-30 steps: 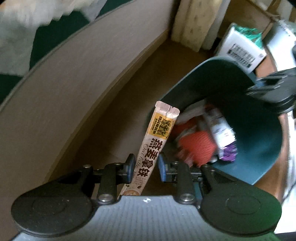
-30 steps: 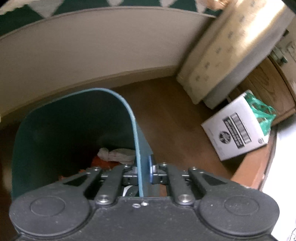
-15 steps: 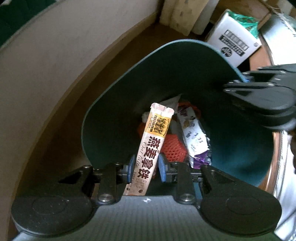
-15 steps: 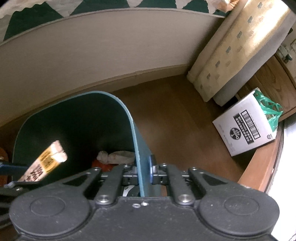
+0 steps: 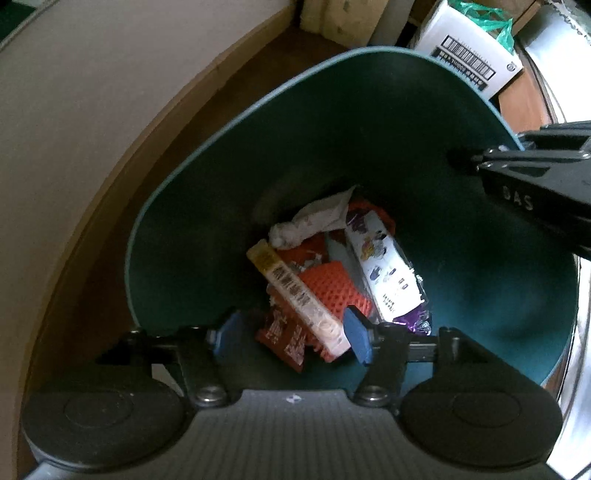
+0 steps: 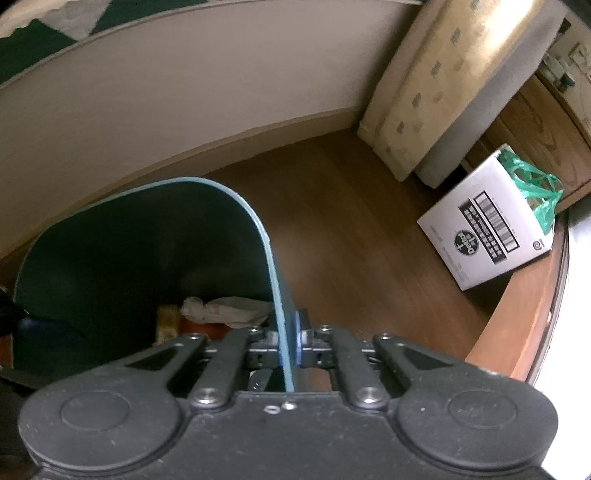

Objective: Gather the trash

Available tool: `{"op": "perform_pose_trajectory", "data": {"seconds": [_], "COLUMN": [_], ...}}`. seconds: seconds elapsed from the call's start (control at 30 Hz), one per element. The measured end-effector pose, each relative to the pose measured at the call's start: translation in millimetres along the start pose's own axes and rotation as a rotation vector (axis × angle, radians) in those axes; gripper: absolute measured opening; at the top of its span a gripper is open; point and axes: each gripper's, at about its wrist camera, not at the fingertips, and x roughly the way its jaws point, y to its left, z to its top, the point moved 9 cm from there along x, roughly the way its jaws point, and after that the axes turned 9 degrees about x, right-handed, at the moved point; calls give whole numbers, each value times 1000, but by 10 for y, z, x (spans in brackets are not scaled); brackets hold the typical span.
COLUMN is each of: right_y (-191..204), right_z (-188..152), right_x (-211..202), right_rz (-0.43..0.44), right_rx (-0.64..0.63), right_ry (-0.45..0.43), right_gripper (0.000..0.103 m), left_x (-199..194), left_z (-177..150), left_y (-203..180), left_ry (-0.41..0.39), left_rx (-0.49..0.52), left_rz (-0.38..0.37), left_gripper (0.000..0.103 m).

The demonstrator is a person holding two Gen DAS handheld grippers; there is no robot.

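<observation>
This looks like a room in a home, likely a bedroom. A dark wood floor (image 6: 351,229) meets a pale wall (image 6: 184,92) with a skirting board, and a green-and-white patterned cloth (image 6: 33,33) shows at the upper left. A fabric-covered mattress (image 6: 454,74) leans at the upper right, a white carton (image 6: 484,229) with a green bag (image 6: 535,184) stands on the floor, and a teal bin (image 5: 332,147) holds snack wrappers (image 5: 384,269).

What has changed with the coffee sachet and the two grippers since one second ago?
The left gripper came over the green bin; its jaws are opening, and the coffee sachet has dropped onto the trash inside. The right gripper stays clamped on the bin's rim.
</observation>
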Motion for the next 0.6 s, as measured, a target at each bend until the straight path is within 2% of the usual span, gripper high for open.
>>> {"op": "perform_pose_trajectory", "data": {"seconds": [0.3, 0.37, 0.4, 0.43, 0.6], "right_y": [-323, -422, -469, -506, -736], "right_z": [-49, -91, -109, -127, -307], "right_x": [171, 238, 270, 294, 369], "right_rz": [-6, 1, 1, -10, -53], "right_rx": [84, 113, 125, 128, 206], "right_ry": [18, 32, 38, 47, 110], "right_gripper": [9, 9, 9, 10, 16], "left_x": [-459, -604, -685, -741, -957], "left_z": [-19, -21, -26, -32, -106], "left_y": [43, 32, 36, 42, 89], "left_ry": [-75, -103, -113, -122, -147], "left_rx": [4, 10, 17, 28, 20], "left_rz": [-4, -32, -17, 0, -12], "left_gripper": [60, 61, 61, 61, 61]}}
